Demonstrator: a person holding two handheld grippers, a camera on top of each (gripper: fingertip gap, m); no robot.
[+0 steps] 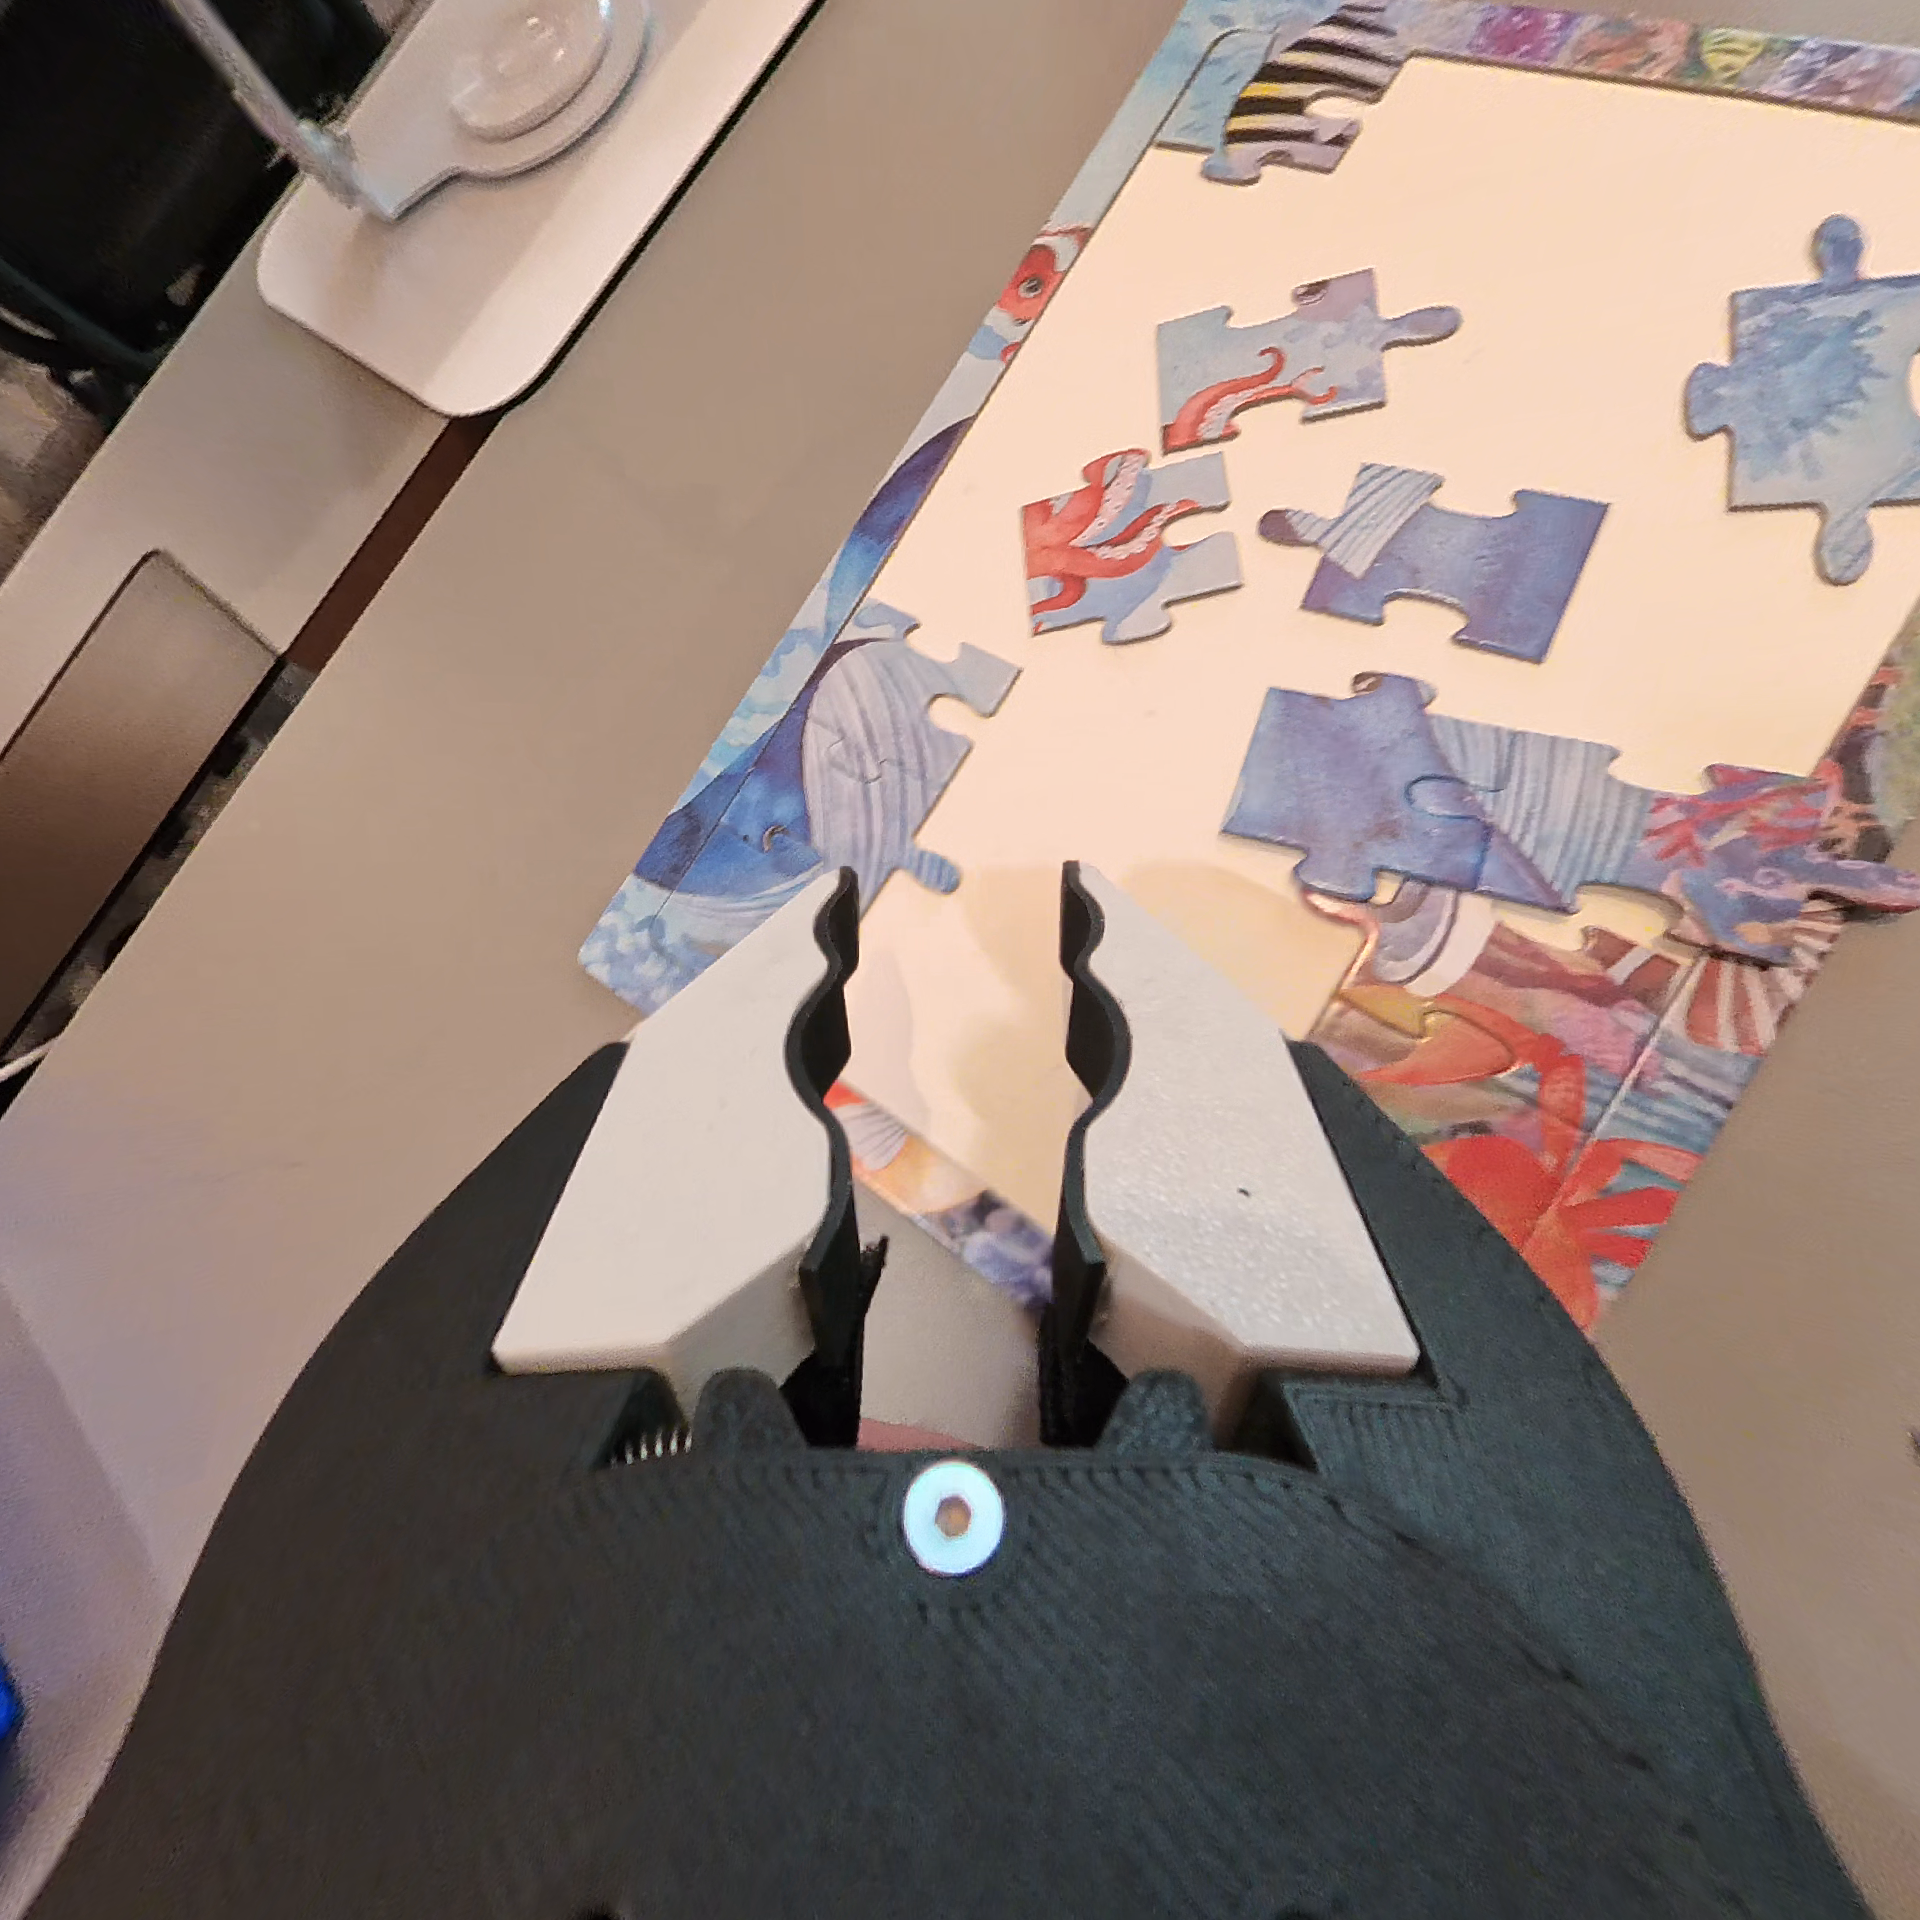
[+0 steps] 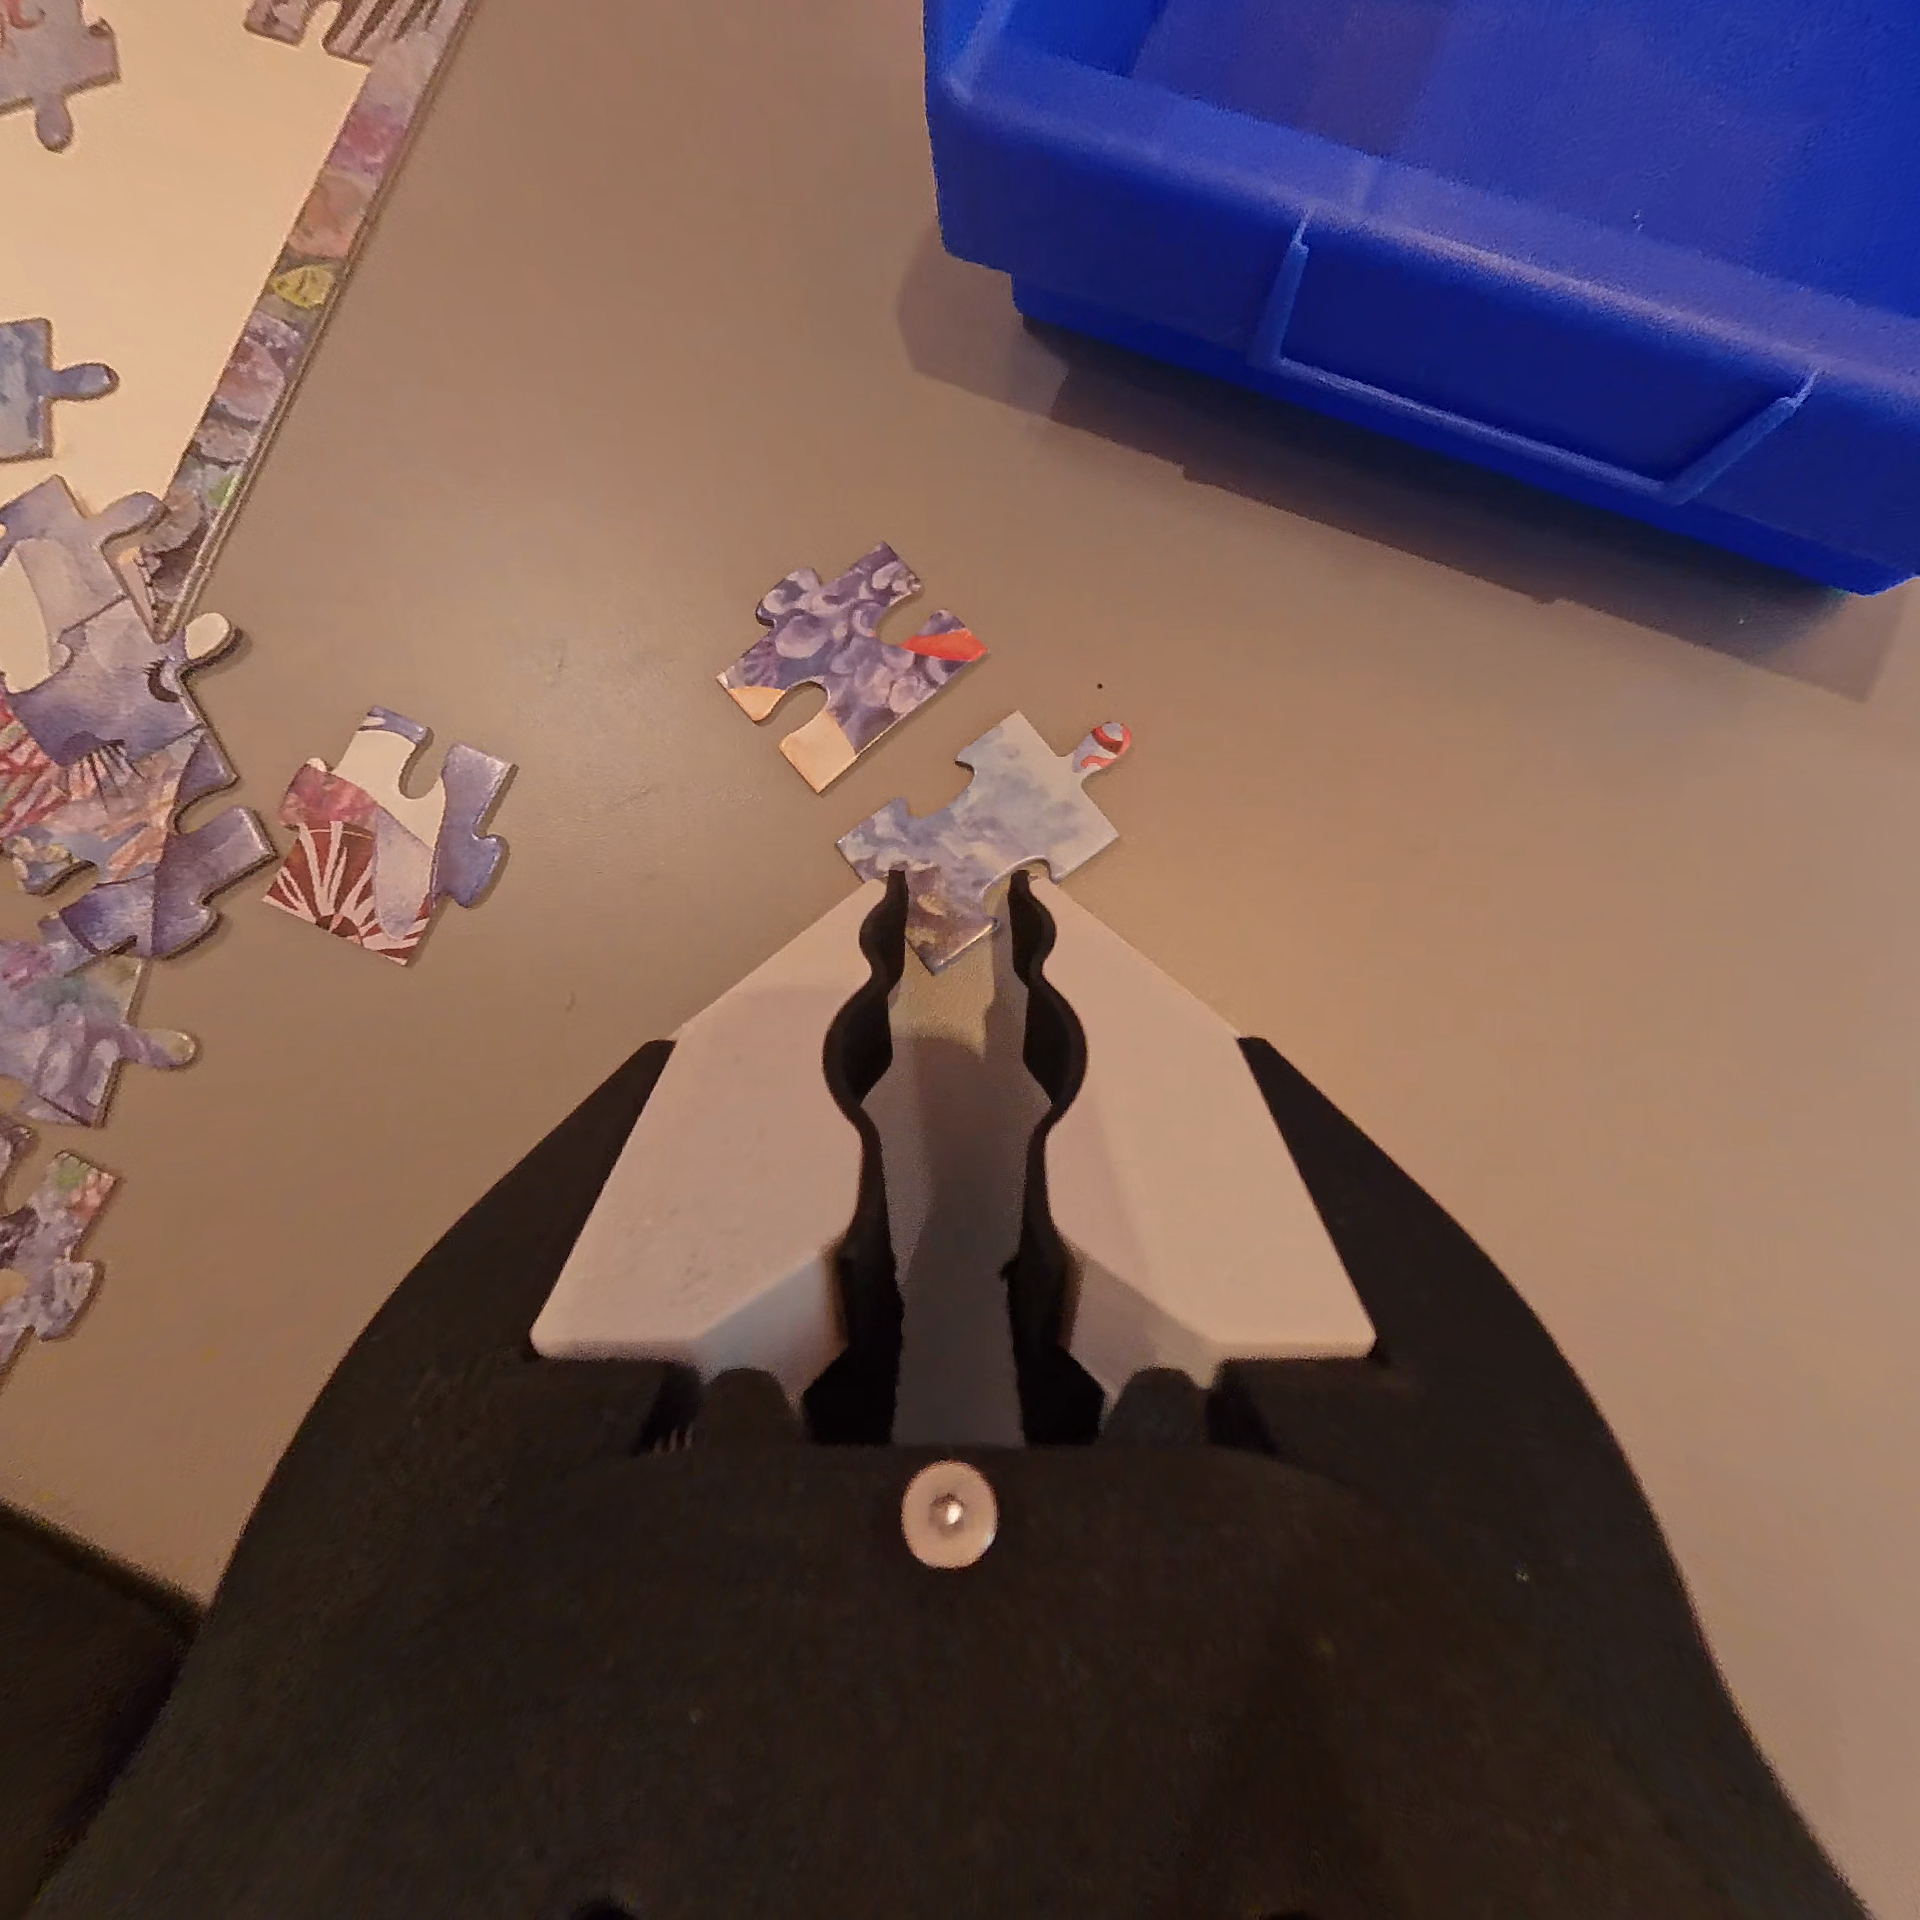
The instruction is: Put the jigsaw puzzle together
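The right gripper (image 2: 954, 883) pinches a pale blue puzzle piece (image 2: 987, 821) near the blue bin (image 2: 1455, 260), bare surface (image 2: 1351, 935) around it. The left gripper (image 1: 961, 883) hovers with fingers spread over the puzzle tray (image 1: 1455, 156), whose cream middle holds loose pieces well apart.

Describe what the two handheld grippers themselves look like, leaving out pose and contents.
Both match. The left gripper and right gripper each have a broad black body with a layered, printed-looking texture and a round silver washer and screw at its centre. Two pale, wedge-shaped fingers taper forward, each lined inside with a wavy black pad. A small metal spring shows at the left finger's base. No cables, sleeves or markings are visible.
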